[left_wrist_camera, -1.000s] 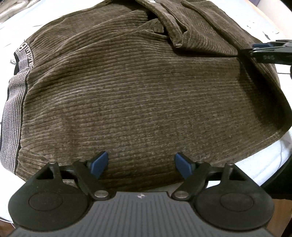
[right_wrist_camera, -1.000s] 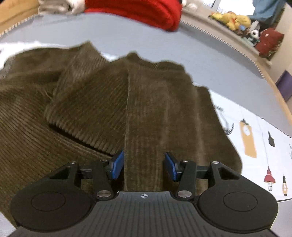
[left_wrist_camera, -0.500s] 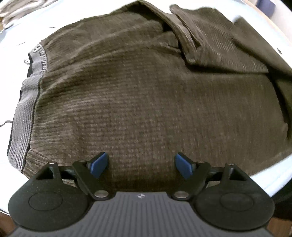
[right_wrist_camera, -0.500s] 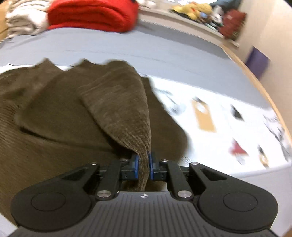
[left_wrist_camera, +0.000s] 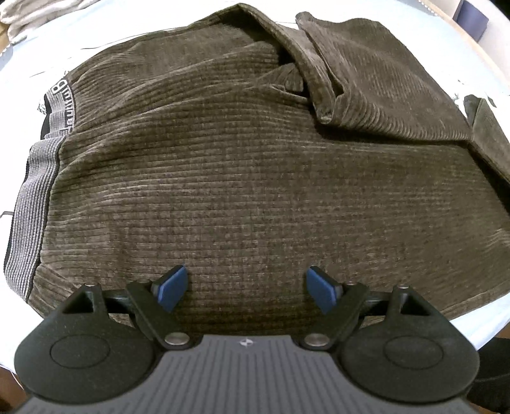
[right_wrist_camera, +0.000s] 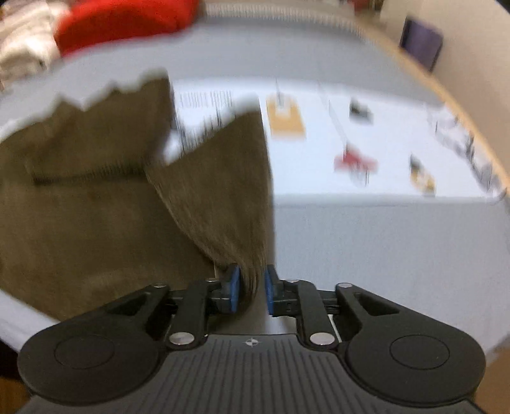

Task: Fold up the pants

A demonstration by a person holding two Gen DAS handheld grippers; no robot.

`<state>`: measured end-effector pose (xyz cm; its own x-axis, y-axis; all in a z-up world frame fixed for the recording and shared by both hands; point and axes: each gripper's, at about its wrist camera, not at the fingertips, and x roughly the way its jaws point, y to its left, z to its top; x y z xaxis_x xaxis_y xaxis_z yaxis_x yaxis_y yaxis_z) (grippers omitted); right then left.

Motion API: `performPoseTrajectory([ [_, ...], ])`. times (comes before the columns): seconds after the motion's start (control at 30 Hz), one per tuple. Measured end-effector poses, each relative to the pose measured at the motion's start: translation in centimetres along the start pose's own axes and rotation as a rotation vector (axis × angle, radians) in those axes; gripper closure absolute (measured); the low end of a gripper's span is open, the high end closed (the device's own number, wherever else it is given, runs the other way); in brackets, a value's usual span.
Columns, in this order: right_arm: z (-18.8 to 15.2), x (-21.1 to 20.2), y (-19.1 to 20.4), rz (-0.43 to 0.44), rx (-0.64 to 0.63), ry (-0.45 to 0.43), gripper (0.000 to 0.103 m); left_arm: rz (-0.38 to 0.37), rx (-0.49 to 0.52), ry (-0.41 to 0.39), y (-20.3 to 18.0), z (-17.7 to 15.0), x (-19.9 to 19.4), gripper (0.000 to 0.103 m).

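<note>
Brown corduroy pants [left_wrist_camera: 255,165] lie spread on the white table, with a grey striped waistband [left_wrist_camera: 35,197] at the left and the legs folded over at the far right. My left gripper [left_wrist_camera: 247,288] is open and empty, hovering over the near edge of the pants. My right gripper [right_wrist_camera: 251,293] is shut on a pant leg [right_wrist_camera: 229,191] and holds it lifted off the table; the view is blurred by motion. The rest of the pants [right_wrist_camera: 79,197] lies to its left.
A red folded garment [right_wrist_camera: 124,22] and a pale one [right_wrist_camera: 22,60] sit at the back left. A white printed sheet [right_wrist_camera: 366,143] covers the table right of the pants. The table's wooden edge [right_wrist_camera: 446,92] curves at the far right.
My right gripper shut on the pant leg and has pulled it up and to the right. My left gripper stays open and has shifted slightly over the pants.
</note>
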<state>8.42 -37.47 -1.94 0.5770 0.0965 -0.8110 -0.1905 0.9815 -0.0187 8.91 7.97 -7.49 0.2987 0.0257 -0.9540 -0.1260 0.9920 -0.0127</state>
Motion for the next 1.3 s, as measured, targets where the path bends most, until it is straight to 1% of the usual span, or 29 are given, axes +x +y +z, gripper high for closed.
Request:
performPoseTrajectory([
  [0.07,1.1,-0.6,-0.3,0.001,0.003,-0.08,0.072,0.003,0.008,0.005,-0.1,0.0,0.3,0.017],
  [0.13,2.1,-0.9,0.3,0.006,-0.002,-0.139,0.07,0.009,0.011,0.014,-0.2,-0.1,0.5,0.017],
  [0.2,3.2,0.1,1.1,0.032,-0.005,-0.161,0.062,0.007,0.005,0.029,0.0,-0.2,0.9,0.017],
  [0.23,3.5,0.7,1.7,0.051,-0.012,-0.161,0.06,0.006,0.0,0.036,0.1,-0.3,1.0,0.017],
  [0.27,4.1,1.6,2.6,0.058,-0.025,-0.151,0.056,0.006,0.0,0.039,0.1,-0.4,1.1,0.017],
  [0.3,4.2,2.4,3.4,0.053,-0.047,-0.132,0.055,0.008,0.002,0.04,0.2,-0.5,1.2,0.016],
  [0.37,4.7,4.5,5.6,0.038,-0.114,-0.083,0.055,0.011,0.009,0.04,0.3,-0.7,1.2,0.016],
  [0.47,5.3,7.6,8.8,-0.023,-0.221,-0.007,0.055,0.003,0.023,0.044,0.5,-0.9,1.2,0.015],
  [0.53,5.4,9.2,10.7,-0.041,-0.302,0.0,0.055,-0.003,0.032,0.045,0.6,-1.1,1.2,0.014],
  [0.63,5.8,11.8,12.8,-0.095,-0.416,0.029,0.055,-0.004,0.035,0.051,1.0,-1.2,1.2,0.011],
  [0.73,6.0,13.6,13.4,-0.133,-0.447,0.063,0.06,-0.006,0.035,0.057,1.4,-1.1,1.3,0.01],
  [0.77,6.2,13.9,13.2,-0.143,-0.433,0.059,0.073,-0.005,0.032,0.059,1.4,-1.0,1.4,0.009],
  [0.8,6.5,13.9,12.9,-0.148,-0.413,0.054,0.089,-0.003,0.031,0.06,1.4,-0.9,1.5,0.009],
  [0.83,6.9,13.7,12.5,-0.141,-0.382,0.042,0.095,0.001,0.031,0.059,1.4,-0.8,1.5,0.008],
  [0.87,7.3,13.1,11.7,-0.131,-0.336,0.012,0.095,0.005,0.032,0.059,1.3,-0.6,1.6,0.008],
  [0.93,8.2,10.9,9.7,-0.139,-0.237,-0.076,0.095,0.014,0.029,0.057,1.2,-0.5,1.7,0.008],
  [1.03,8.9,6.1,3.5,-0.16,0.048,-0.244,0.095,0.024,0.016,0.054,0.6,-0.2,1.8,0.008],
  [1.07,8.4,4.5,0.5,-0.17,0.172,-0.297,0.095,0.025,0.012,0.052,0.5,-0.2,1.7,0.008],
  [1.1,7.7,3.4,-2.2,-0.193,0.276,-0.325,0.095,0.024,0.01,0.049,0.2,-0.2,1.6,0.008],
  [1.13,6.5,2.6,-5.4,-0.234,0.395,-0.328,0.096,0.023,0.01,0.048,-0.1,-0.1,1.5,0.008],
  [1.17,5.3,2.3,-7.8,-0.262,0.484,-0.301,0.096,0.022,0.012,0.047,-0.4,-0.1,1.4,0.008],
  [1.23,2.3,2.6,-12.5,-0.307,0.664,-0.203,0.096,0.021,0.021,0.045,-0.9,-0.1,1.3,0.008],
  [1.3,-0.9,3.0,-16.2,-0.351,0.813,-0.098,0.096,0.025,0.028,0.043,-1.5,-0.1,1.3,0.008],
])
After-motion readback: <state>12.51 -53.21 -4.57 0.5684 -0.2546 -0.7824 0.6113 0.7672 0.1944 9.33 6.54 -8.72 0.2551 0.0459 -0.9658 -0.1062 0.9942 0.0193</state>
